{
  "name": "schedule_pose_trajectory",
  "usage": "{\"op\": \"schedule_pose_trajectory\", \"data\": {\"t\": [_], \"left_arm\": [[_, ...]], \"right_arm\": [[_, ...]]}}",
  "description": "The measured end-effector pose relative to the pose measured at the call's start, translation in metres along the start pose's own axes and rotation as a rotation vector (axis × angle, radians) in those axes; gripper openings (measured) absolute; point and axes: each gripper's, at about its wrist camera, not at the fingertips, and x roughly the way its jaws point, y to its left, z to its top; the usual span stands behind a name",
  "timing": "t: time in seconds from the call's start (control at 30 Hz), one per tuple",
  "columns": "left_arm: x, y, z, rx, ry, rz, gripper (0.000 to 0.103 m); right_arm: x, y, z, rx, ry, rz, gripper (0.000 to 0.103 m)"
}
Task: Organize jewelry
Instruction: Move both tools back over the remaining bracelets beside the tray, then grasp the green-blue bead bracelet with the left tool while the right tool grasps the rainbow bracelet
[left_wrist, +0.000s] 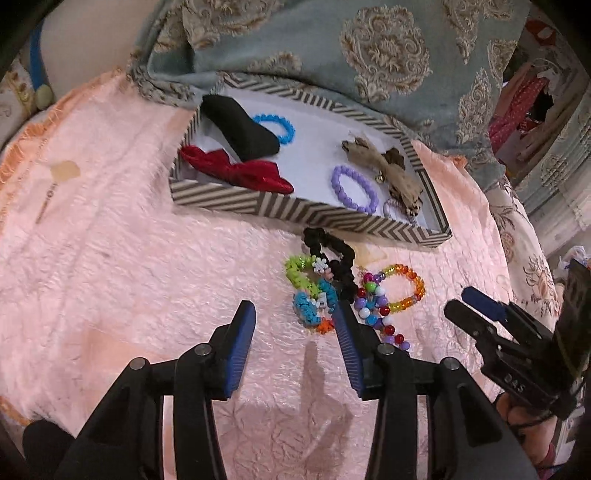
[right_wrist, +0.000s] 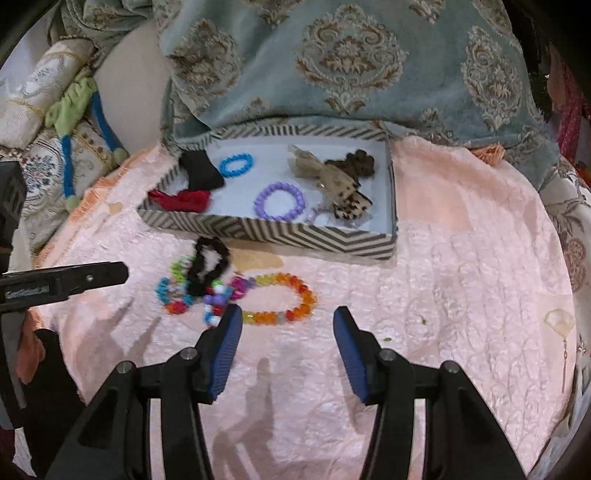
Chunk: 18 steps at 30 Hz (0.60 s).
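A striped tray (left_wrist: 295, 212) (right_wrist: 295, 236) holds a blue bracelet (left_wrist: 277, 127) (right_wrist: 236, 165), a purple bracelet (left_wrist: 354, 188) (right_wrist: 279, 201), a red bow (left_wrist: 240, 171) (right_wrist: 183, 199), a black cushion (left_wrist: 240, 129) and a tan bow (left_wrist: 391, 170) (right_wrist: 332, 177). In front of it lies a pile: black scrunchie (left_wrist: 332, 258) (right_wrist: 208, 266), orange bead bracelet (left_wrist: 406, 291) (right_wrist: 284, 299), green and blue bands (left_wrist: 310, 291). My left gripper (left_wrist: 297, 332) is open just before the pile. My right gripper (right_wrist: 288, 332) is open beside the orange bracelet; it also shows in the left wrist view (left_wrist: 461, 301).
A pink crinkled cloth (left_wrist: 129, 277) (right_wrist: 461, 295) covers the surface. A patterned blue-grey cushion (left_wrist: 351, 48) (right_wrist: 351, 62) rises behind the tray. A small pendant (left_wrist: 62, 173) (right_wrist: 559, 321) lies on the cloth. A green and blue band (right_wrist: 74, 122) lies at far left.
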Motion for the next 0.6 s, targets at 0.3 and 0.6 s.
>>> {"op": "schedule_pose_trajectory", "data": {"t": [0.3,0.6], "left_arm": [[0.037,-0.004,0.008,0.02,0.05,0.005,0.028],[0.055,-0.003,0.007,0.042,0.06,-0.011,0.001]], "right_arm": [[0.037,-0.009,0.009,-0.01,0.051,-0.015,0.052],[0.061,-0.013,0.012,-0.036,0.047,-0.028,0.013]]}}
